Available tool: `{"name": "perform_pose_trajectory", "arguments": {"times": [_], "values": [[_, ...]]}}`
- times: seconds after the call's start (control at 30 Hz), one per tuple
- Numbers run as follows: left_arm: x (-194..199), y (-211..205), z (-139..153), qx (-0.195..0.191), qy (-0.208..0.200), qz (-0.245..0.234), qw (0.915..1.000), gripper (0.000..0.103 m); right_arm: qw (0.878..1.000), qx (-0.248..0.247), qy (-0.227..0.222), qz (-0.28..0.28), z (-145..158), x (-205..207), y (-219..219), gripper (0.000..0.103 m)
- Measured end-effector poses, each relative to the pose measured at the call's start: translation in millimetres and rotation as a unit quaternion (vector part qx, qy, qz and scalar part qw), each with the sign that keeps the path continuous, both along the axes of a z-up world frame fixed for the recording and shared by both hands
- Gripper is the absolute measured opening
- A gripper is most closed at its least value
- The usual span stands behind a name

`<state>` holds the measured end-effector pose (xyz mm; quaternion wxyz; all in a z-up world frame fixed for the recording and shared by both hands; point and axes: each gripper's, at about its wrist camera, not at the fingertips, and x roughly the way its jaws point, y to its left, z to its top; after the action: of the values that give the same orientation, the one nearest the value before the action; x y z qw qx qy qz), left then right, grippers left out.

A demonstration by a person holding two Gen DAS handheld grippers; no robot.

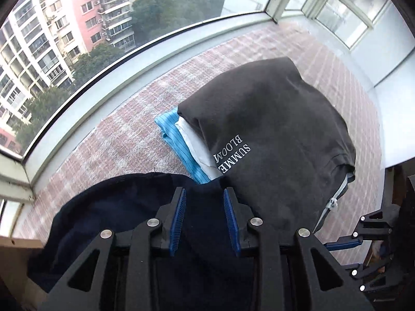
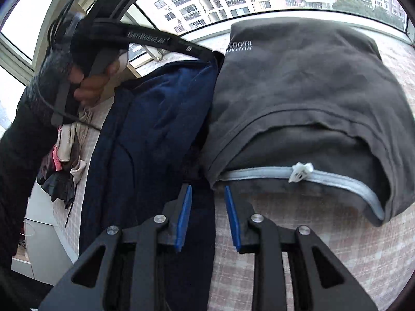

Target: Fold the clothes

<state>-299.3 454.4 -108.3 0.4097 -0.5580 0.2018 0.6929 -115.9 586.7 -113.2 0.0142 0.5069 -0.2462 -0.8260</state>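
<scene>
Left wrist view showed a folded stack (image 1: 272, 129) at one o'clock; the navy garment (image 1: 116, 207) lay unfolded, both grippers' jaws spread, empty.

matt grey cloth shirt (image 2: 298, 90); ribbed blue fingers (image 1: 179, 217)

Around you: a pink-checked cover (image 1: 135, 134) over the surface; a curved window frame (image 1: 145, 59) just beyond it; tall apartment blocks (image 1: 52, 26) and green trees (image 1: 166, 7) outside — plus a wooden box edge (image 1: 18, 248) at your left.
</scene>
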Motion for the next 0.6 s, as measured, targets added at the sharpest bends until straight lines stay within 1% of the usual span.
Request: {"name": "perform_pose_trajectory", "arguments": {"times": [0.03,0.1,0.13,0.2,0.27,0.3,0.33,0.4,0.43,0.47,0.5,0.53,0.6], "values": [[0.0,2.8,0.5,-0.012,0.002,-0.013,0.9998,0.029,1.0,0.0,-0.004,0.0,-2.7,-1.7,-1.6,0.027],[-1.6,7.6,0.7,-0.027,-0.002,-0.03,0.9992,0.03,1.0,0.016,-0.013,0.0,-4.9,-4.1,-5.5,0.027],[-0.1,5.9,4.1,-0.027,-0.009,-0.035,0.999,0.03,1.0,0.022,-0.013,0.0,-4.5,-4.6,-7.2,0.027],[3.1,2.2,11.7,-0.014,-0.024,-0.052,0.9983,0.031,1.0,0.014,-0.012,0.004,-5.4,-5.2,-8.7,0.027],[3.9,4.1,13.4,-0.018,-0.027,-0.065,0.9974,0.04,1.0,0.019,-0.013,0.008,-7.0,-6.8,-8.5,0.027],[4.2,6.3,13.0,-0.022,-0.025,-0.07,0.997,0.04,1.0,0.024,-0.015,0.007,-8.1,-8.3,-9.5,0.027],[3.2,9.7,10.3,-0.024,-0.031,-0.072,0.9967,0.041,0.999,0.029,-0.017,0.006,-9.1,-9.9,-10.5,0.027],[3.2,16.4,3.2,-0.032,-0.041,-0.077,0.9957,0.04,1.0,0.023,-0.015,0.007,-11.2,-11.8,-10.9,0.027],[4.0,17.4,-1.3,-0.035,-0.04,-0.079,0.9954,0.036,1.0,0.02,-0.014,0.009,-12.2,-12.7,-11.4,0.027],[4.7,18.4,-5.8,-0.039,-0.038,-0.082,0.9952,0.018,1.0,0.021,-0.013,0.01,-12.5,-13.8,-12.4,0.027],[4.0,18.2,-7.8,-0.037,-0.043,-0.079,0.9953,0.007,1.0,0.022,-0.012,0.011,-12.8,-14.8,-13.5,0.028],[3.2,17.9,-9.8,-0.035,-0.049,-0.075,0.9953,0.001,1.0,0.025,-0.011,0.012,-12.7,-14.6,-14.1,0.031],[3.7,11.1,-5.5,-0.028,-0.034,-0.078,0.996,0.001,0.999,0.033,-0.01,0.015,-13.3,-18.4,-16.4,0.032]]}}
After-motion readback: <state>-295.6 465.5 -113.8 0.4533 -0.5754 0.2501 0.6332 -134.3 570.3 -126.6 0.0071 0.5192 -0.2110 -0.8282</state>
